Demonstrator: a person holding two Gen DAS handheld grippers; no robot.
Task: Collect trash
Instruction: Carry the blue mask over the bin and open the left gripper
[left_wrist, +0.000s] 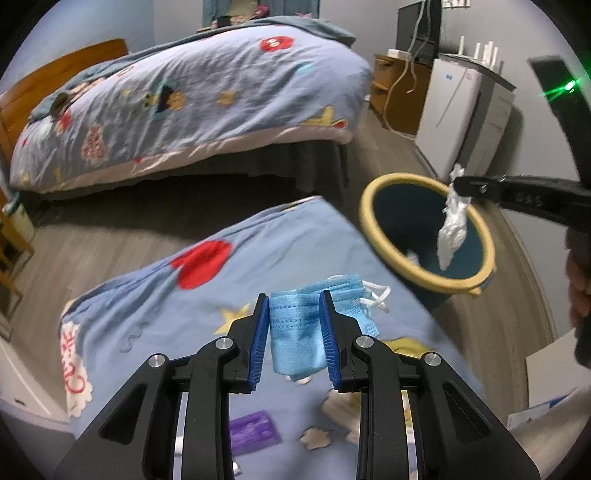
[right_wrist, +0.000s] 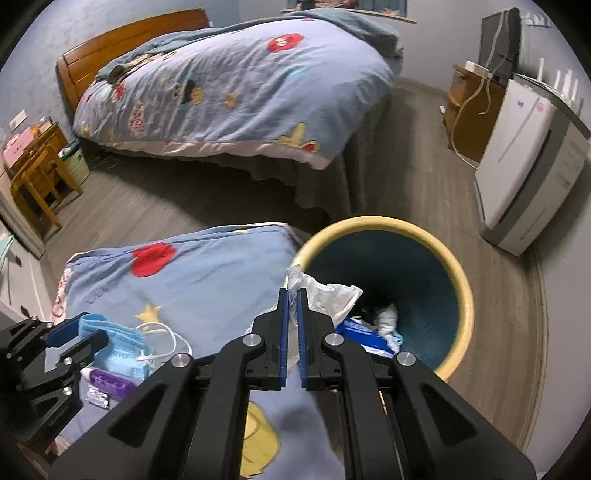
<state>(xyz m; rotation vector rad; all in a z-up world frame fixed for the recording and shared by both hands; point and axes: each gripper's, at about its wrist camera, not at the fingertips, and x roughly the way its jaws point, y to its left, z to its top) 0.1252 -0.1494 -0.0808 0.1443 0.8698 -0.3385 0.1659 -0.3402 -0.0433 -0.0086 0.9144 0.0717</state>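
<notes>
My left gripper is shut on a folded blue face mask, held above the near bed's blue quilt; its white ear loops dangle to the right. In the right wrist view the same mask shows at lower left in the left gripper. My right gripper is shut on a crumpled white tissue at the near rim of the yellow-rimmed dark bin. The left wrist view shows that tissue hanging over the bin from the right gripper. Trash lies inside the bin.
A purple packet lies on the near quilt, also visible as the purple packet. A second bed stands across the wood floor. A white appliance and wooden cabinet line the right wall. A small wooden table is at left.
</notes>
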